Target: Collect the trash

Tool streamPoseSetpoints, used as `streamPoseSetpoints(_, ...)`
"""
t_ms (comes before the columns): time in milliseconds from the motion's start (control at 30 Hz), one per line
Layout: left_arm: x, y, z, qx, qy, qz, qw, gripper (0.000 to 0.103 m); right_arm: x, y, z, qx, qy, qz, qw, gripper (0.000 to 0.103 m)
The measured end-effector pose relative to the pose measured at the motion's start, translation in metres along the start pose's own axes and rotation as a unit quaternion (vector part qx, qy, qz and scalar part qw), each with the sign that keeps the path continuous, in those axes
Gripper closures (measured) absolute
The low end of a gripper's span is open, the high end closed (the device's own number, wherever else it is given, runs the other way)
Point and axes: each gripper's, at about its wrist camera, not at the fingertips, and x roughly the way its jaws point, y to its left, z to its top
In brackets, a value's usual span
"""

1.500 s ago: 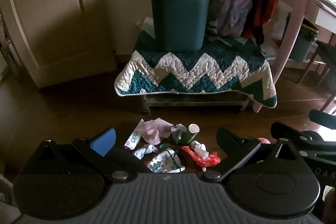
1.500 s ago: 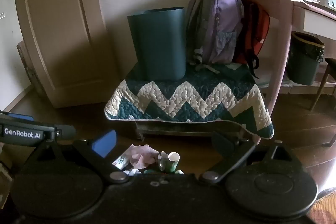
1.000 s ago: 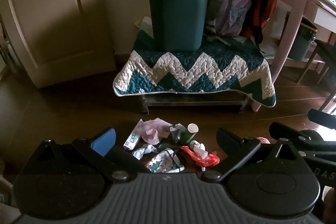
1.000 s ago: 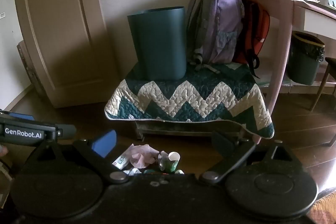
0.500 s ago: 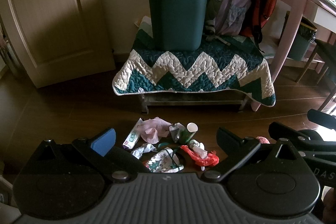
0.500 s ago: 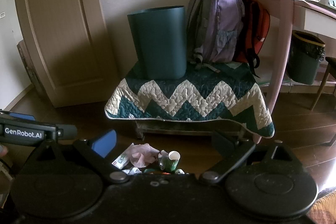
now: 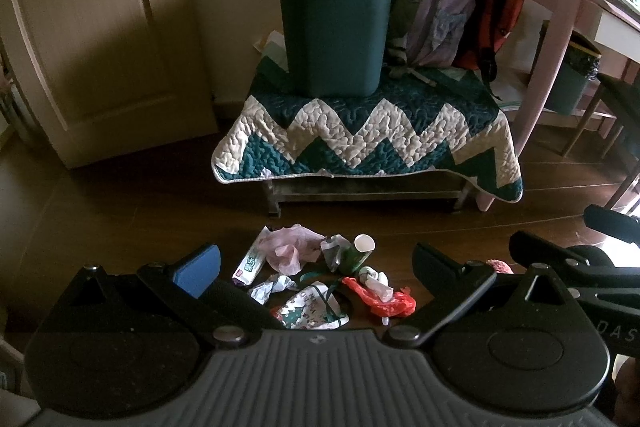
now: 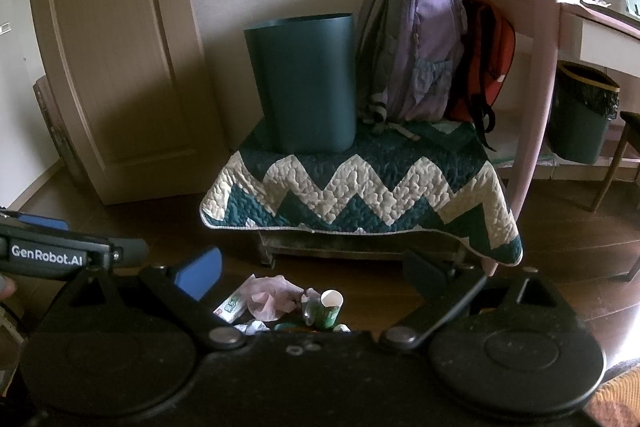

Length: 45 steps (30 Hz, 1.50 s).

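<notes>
A pile of trash lies on the dark wood floor in front of a low bench: a pink crumpled bag [image 7: 294, 253], a green paper cup [image 7: 358, 253], a red wrapper [image 7: 384, 301], a printed wrapper [image 7: 314, 313] and a white packet [image 7: 250, 263]. A dark green bin [image 7: 334, 23] stands on the quilted bench [image 7: 368, 135]. My left gripper [image 7: 316, 267] is open and empty above the pile. My right gripper [image 8: 312, 271] is open and empty, higher; the bag [image 8: 266, 297], cup [image 8: 328, 307] and bin [image 8: 304, 83] also show in its view.
A purple backpack [image 8: 412, 43] and a red backpack [image 8: 486, 59] lean on the bench beside the bin. A pink chair frame [image 8: 536, 75] and a second lined bin [image 8: 582, 115] stand to the right. A door [image 8: 108, 47] is at the left.
The left gripper view has shifted slightly, so the bench and trash sit a little lower and closer. The right gripper has hardly moved. Both stay open.
</notes>
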Motion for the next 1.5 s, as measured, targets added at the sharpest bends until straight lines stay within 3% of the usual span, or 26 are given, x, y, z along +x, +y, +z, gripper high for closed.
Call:
streamPoseSetpoints(867, 0.011, -0.005, -0.003, 0.001, 0.010, -0.003, 0.9999, 0.000, 0.005, -0.004, 0.001, -0.002, 0.009, 0.000, 1.000, 0.005)
streamPoseSetpoints(1200, 0.036, 0.001, 0.006, 0.003, 0.025, -0.011, 0.9996, 0.000, 0.023, -0.001, 0.004, -0.028, 0.024, -0.003, 0.999, 0.005)
streamPoseSetpoints(1500, 0.085, 0.011, 0.023, -0.006, 0.057, -0.009, 0.9983, 0.000, 0.062, 0.002, 0.007, -0.039, 0.039, 0.020, 0.998, 0.007)
